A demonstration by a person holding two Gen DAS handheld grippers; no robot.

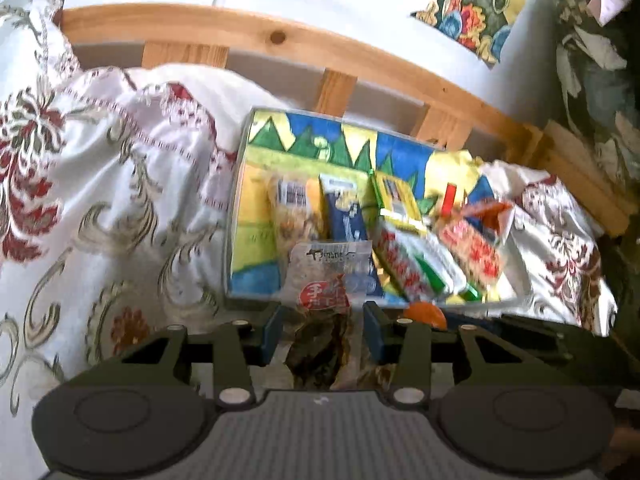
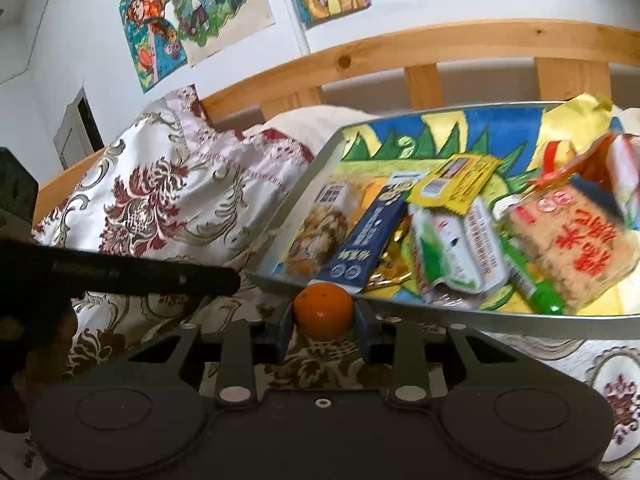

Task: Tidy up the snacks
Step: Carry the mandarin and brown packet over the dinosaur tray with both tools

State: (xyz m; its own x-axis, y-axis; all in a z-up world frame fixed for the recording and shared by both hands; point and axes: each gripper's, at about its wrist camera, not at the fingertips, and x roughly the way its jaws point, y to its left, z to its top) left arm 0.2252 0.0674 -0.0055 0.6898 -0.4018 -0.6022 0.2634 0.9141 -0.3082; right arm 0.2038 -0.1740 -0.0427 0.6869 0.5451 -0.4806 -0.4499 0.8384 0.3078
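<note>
Bed w/ floral cover, tray [image 2: 500,322] far-right | L gripper [image 1: 320,330] jaws grip clear snack pkt [image 1: 320,280], R gripper [image 2: 323,326] jaws clamp orange [image 2: 323,310] | risk: I reckon round fruit squirts out, slick pkt slips short of tray rim.

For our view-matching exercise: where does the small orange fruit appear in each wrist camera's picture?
Left wrist view: orange fruit low and right of centre, partly hidden behind the tool's right finger.
Right wrist view: orange fruit low centre, gripped in the right tool.
Shared landmark: the dark blue packet in the tray.

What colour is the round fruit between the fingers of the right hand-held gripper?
Orange; the right wrist view shows it best.
</note>
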